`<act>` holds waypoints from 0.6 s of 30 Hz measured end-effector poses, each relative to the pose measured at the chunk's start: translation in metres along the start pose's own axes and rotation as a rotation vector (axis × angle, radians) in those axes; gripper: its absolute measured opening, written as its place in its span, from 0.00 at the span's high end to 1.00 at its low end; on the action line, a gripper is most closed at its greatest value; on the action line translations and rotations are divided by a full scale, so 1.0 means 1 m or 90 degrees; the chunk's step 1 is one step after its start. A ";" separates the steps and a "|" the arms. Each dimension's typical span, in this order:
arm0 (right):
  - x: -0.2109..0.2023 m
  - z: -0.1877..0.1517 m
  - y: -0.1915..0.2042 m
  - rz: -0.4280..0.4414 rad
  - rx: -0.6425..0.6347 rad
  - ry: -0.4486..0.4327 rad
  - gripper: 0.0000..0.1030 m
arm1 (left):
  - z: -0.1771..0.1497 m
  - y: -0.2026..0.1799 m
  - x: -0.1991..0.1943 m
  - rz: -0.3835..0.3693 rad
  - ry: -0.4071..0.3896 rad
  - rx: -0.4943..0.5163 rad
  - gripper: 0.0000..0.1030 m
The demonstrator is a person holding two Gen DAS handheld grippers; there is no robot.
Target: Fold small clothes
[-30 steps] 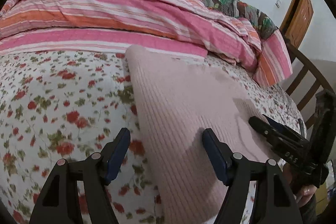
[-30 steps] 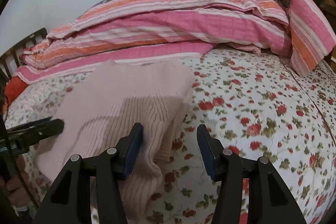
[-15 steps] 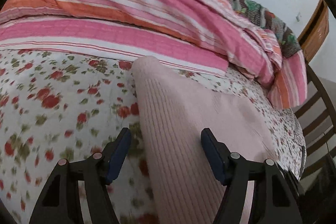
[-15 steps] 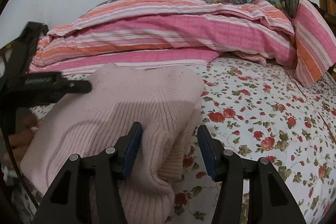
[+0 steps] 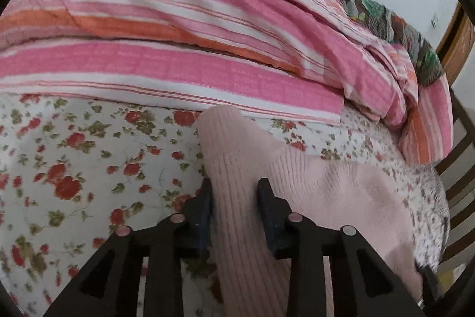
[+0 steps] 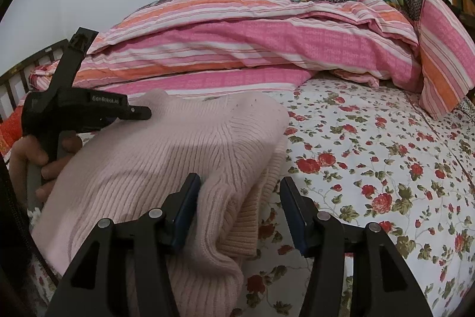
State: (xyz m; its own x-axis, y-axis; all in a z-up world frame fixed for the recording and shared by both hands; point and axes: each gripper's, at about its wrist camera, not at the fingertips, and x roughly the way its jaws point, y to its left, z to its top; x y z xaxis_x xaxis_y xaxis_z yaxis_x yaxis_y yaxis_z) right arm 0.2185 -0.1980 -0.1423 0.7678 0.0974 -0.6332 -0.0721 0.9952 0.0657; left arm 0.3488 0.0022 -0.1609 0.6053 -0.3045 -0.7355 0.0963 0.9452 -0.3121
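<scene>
the pink ribbed sweater (image 6: 166, 156) lies on the floral bedsheet (image 6: 371, 156) near the bed's front edge, already doubled over, with a cream ribbed hem or cuff peeking from under its right corner and its far end just short of the striped pink-and-orange duvet (image 6: 252, 49) heaped behind it. the left gripper (image 5: 234, 198) has just been closing, and its pads now pinch a raised ridge of the knit at the sweater's left edge, so it is clamped on the sweater. the right gripper (image 6: 237, 198) stands spread, the bulged right corner between its fingers; the left pad seems to brush the knit, though the view is too close to be sure, and the right pad is clear of it (so nothing is gripped on that side). the risk from here: the left grip may have caught only the top layer of this thick, stretchy knit, so a lift would peel that layer away and undo the fold beneath. if only one side rises while the right corner stays free, the sweater would skew and drag across the sheet, and the loose cream edge could slip out further.
</scene>
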 end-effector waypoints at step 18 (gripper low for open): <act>0.004 0.018 -0.022 0.039 0.069 0.013 0.88 | -0.041 -0.019 -0.067 -0.014 -0.039 0.039 0.51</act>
State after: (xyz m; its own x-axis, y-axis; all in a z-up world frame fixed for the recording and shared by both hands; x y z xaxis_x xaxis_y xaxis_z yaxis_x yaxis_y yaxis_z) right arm 0.2346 -0.2200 -0.1319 0.7508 0.1590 -0.6411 -0.0487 0.9813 0.1863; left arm 0.2744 0.0000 -0.1308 0.6493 -0.3186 -0.6906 0.1564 0.9446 -0.2886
